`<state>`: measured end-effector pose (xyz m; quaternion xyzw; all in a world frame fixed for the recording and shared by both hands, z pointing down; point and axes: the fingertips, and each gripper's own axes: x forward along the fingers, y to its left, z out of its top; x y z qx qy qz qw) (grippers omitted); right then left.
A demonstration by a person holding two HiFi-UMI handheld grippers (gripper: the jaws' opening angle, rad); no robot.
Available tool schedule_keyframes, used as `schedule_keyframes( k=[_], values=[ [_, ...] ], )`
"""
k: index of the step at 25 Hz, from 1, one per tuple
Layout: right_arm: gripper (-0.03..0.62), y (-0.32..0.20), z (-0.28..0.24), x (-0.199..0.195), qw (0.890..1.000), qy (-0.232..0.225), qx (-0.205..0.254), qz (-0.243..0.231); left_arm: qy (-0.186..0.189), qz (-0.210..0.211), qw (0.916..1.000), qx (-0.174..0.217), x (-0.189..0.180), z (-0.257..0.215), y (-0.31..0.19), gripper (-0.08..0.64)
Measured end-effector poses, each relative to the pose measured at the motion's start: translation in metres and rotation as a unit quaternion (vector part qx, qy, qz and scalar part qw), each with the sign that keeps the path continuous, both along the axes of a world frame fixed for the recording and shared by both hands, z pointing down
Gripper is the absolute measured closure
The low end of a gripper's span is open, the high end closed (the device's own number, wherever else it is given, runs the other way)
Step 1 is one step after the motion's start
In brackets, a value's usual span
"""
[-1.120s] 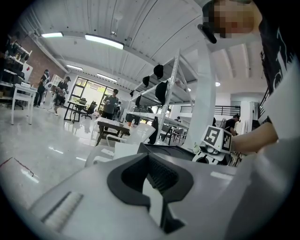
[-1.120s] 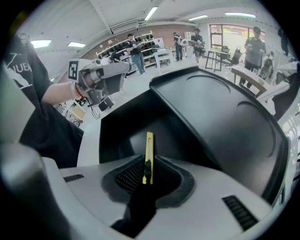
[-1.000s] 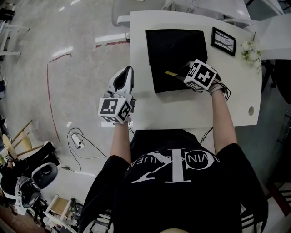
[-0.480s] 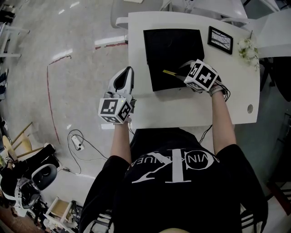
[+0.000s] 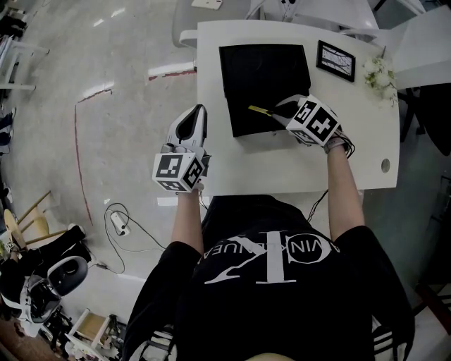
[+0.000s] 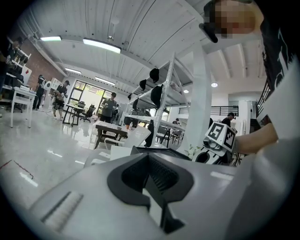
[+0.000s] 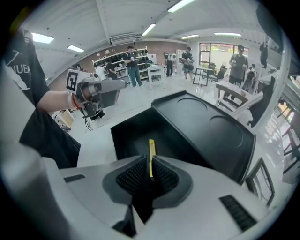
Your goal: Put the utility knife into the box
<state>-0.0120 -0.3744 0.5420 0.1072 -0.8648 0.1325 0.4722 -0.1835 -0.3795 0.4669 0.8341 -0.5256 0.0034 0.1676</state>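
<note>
A black box lies open on the white table, its lid folded back on the far side. My right gripper is shut on a yellow utility knife, which points left above the box's near part. In the right gripper view the knife sticks out from between the jaws of my right gripper over the box's hollow. Off the table's left edge, my left gripper hangs over the floor; its jaws are shut with nothing between them.
At the table's far right corner a framed picture lies beside a small white flower bunch. There is a round cable hole near the right edge. White chairs stand beyond the table. Cables lie on the floor to the left.
The head camera has shifted a little, so the table sits slightly higher and further left. The right gripper still holds the knife over the box. The left gripper has not moved.
</note>
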Motion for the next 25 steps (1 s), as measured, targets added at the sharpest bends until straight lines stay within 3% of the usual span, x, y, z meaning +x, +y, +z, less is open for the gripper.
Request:
schedule_keyframes(
  k=[11, 25],
  values=[
    [0.575, 0.006, -0.027, 0.012, 0.995, -0.047, 0.057, 0.065, -0.004, 0.002, 0.9999, 0.011, 0.015, -0.011, 0.02, 0.549],
    [0.577, 0.021, -0.072, 0.036, 0.969, -0.154, 0.107, 0.16, -0.01, 0.0, 0.9995, 0.031, 0.031, -0.031, 0.051, 0.549]
  ],
)
